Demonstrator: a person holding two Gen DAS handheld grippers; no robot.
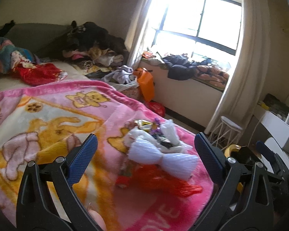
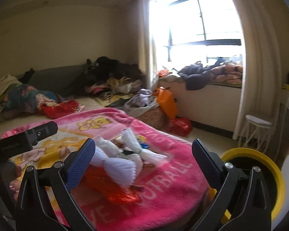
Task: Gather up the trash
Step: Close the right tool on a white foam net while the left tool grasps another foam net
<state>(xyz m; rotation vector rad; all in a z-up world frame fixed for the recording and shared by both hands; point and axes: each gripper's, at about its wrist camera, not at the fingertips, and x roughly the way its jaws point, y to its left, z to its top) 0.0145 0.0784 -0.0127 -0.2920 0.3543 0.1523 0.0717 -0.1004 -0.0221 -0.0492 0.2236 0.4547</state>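
Note:
A pile of trash lies on the pink bear blanket (image 1: 54, 115) at the bed's near corner: white foam wrap (image 1: 163, 156), white plastic with wrappers (image 1: 158, 132) and a red-orange wrapper (image 1: 163, 184). My left gripper (image 1: 145, 154) is open and empty, its jaws spread to either side of the pile. In the right wrist view the same white foam wrap (image 2: 117, 163) and red-orange wrapper (image 2: 115, 192) lie ahead of my right gripper (image 2: 143, 154), also open and empty. A yellow bin rim (image 2: 260, 154) stands by the bed at the right. The left gripper's body (image 2: 23, 140) shows at the left.
Clothes are heaped at the bed's far end (image 1: 90, 44) and on the window ledge (image 1: 192, 67). An orange bag (image 1: 146, 84) and a red bag (image 2: 180, 126) sit between bed and ledge. A white stool (image 2: 258, 129) stands by the curtain. A white desk (image 1: 279, 123) is at the right.

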